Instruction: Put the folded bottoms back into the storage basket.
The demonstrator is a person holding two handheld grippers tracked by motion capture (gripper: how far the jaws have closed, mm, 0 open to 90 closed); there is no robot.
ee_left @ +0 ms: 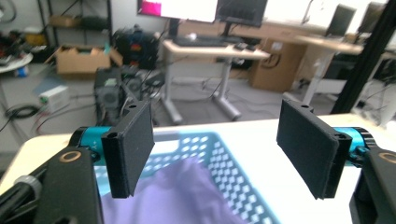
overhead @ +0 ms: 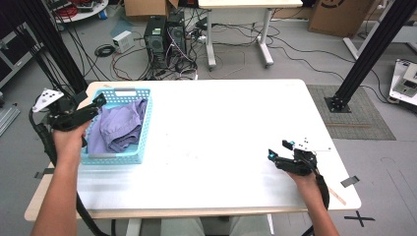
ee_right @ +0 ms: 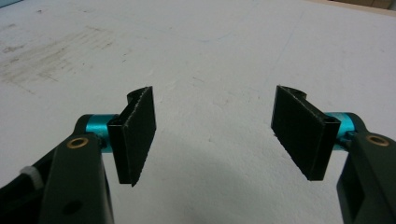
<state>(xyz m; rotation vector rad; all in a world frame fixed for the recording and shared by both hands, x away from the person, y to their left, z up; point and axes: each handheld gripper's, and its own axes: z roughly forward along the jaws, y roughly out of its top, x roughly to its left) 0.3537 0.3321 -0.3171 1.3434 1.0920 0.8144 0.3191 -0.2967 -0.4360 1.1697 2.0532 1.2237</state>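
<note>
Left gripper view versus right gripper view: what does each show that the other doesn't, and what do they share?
The left gripper view alone has the light blue basket with purple cloth in it below the left gripper, plus desks and boxes behind. The right gripper view alone has bare, scuffed white table under the right gripper. Shared: two black jaws standing apart with nothing between them.
</note>
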